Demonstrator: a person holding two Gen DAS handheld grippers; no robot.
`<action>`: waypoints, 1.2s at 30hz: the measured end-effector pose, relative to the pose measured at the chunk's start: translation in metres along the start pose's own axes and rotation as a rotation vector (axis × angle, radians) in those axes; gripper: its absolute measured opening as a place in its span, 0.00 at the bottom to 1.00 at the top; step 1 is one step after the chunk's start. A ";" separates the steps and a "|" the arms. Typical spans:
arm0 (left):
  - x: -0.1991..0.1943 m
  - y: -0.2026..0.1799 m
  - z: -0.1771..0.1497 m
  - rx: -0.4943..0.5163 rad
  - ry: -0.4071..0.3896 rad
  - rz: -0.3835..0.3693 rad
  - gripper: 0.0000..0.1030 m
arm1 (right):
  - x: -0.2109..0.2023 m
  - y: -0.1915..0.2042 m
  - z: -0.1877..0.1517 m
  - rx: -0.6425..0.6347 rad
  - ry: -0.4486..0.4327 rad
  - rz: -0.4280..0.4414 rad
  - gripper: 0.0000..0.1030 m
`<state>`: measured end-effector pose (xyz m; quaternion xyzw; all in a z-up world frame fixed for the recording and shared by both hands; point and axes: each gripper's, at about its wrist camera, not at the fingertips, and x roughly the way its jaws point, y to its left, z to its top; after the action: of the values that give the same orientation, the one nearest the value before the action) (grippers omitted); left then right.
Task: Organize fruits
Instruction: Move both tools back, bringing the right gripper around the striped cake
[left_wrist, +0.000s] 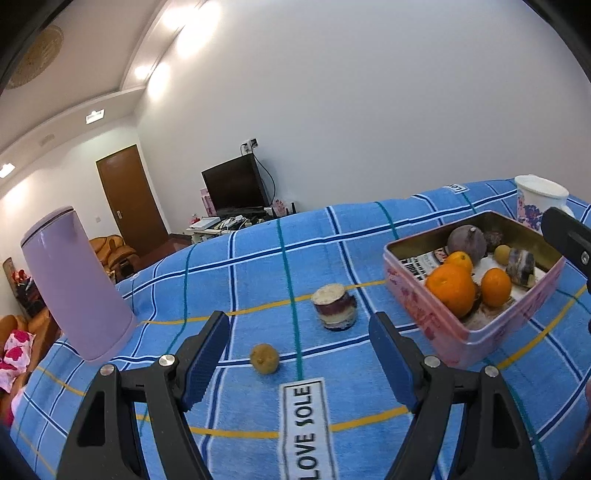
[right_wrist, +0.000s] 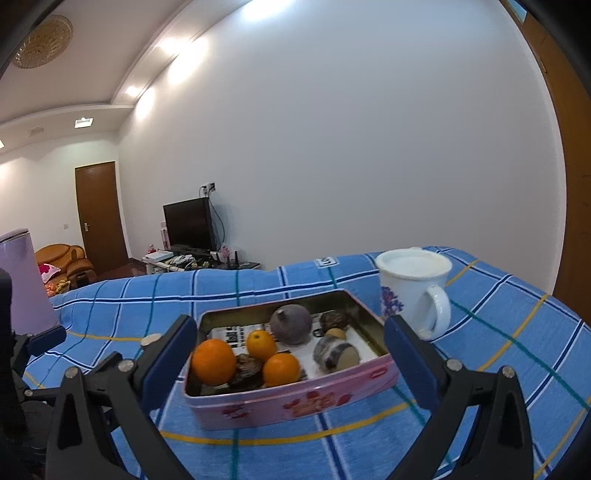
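A pink tin box (left_wrist: 436, 325) (right_wrist: 295, 402) on the blue plaid cloth holds three oranges (right_wrist: 213, 361), a purple round fruit (right_wrist: 290, 325) and other fruit pieces. On the cloth in front of my left gripper (left_wrist: 299, 354) lie a small yellow-brown fruit (left_wrist: 264, 358) and a cut purple-and-white fruit piece (left_wrist: 334, 306). The left gripper is open and empty, its fingers on either side of the small fruit. My right gripper (right_wrist: 291, 362) is open and empty, above the near side of the tin.
A lilac kettle (left_wrist: 74, 284) stands at the left of the table. A white flowered mug (right_wrist: 413, 288) stands behind the tin at the right. A "LOVE SOLE" label (left_wrist: 306, 424) is sewn on the cloth. The table edge drops off beyond.
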<state>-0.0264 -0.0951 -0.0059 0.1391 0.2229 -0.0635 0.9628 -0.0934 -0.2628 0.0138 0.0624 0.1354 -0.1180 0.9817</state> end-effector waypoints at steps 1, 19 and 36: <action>0.002 0.003 0.000 -0.005 0.006 -0.001 0.77 | 0.002 0.004 -0.001 -0.001 0.010 0.005 1.00; 0.065 0.134 -0.017 -0.283 0.214 0.166 0.77 | 0.030 0.080 -0.006 -0.081 0.089 0.099 0.92; 0.083 0.151 -0.026 -0.306 0.301 0.156 0.77 | 0.137 0.167 -0.019 -0.172 0.435 0.233 0.60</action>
<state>0.0648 0.0517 -0.0289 0.0164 0.3595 0.0669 0.9306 0.0712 -0.1285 -0.0275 0.0176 0.3447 0.0239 0.9382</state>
